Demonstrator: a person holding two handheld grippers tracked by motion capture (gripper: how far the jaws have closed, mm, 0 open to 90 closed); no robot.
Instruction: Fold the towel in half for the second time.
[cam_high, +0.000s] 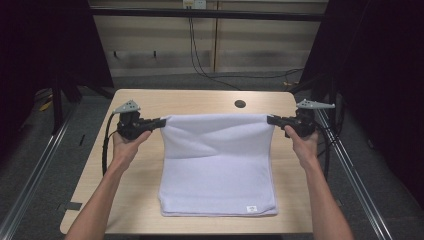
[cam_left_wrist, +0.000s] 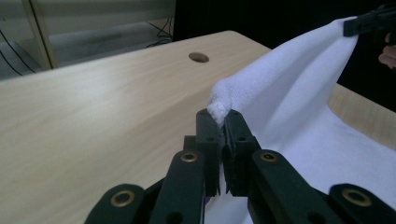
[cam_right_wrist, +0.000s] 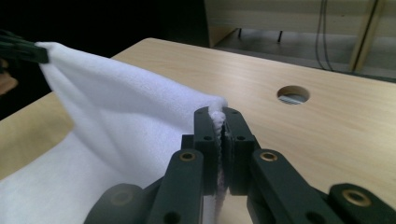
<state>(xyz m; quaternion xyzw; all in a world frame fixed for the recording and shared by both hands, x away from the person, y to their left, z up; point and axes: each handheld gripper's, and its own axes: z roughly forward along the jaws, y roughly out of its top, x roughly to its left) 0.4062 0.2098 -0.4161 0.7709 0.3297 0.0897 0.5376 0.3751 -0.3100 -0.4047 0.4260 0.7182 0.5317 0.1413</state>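
Left gripper (cam_high: 161, 121) and right gripper (cam_high: 270, 119) each clamped shut on a far corner of white towel (cam_high: 218, 165), 9 and 3 o'clock. Far edge raised, taut; near part still on table (cam_high: 140, 102). Fold toward 6 o'clock likely remains.

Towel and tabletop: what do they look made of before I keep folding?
The towel looks like white terry or fleece cloth: a soft, matte, fuzzy nap shows where the left gripper and right gripper pinch its corners, and it drapes in loose folds. The table looks like pale wood-grain laminate, smooth with a slight sheen; solid wood cannot be ruled out.
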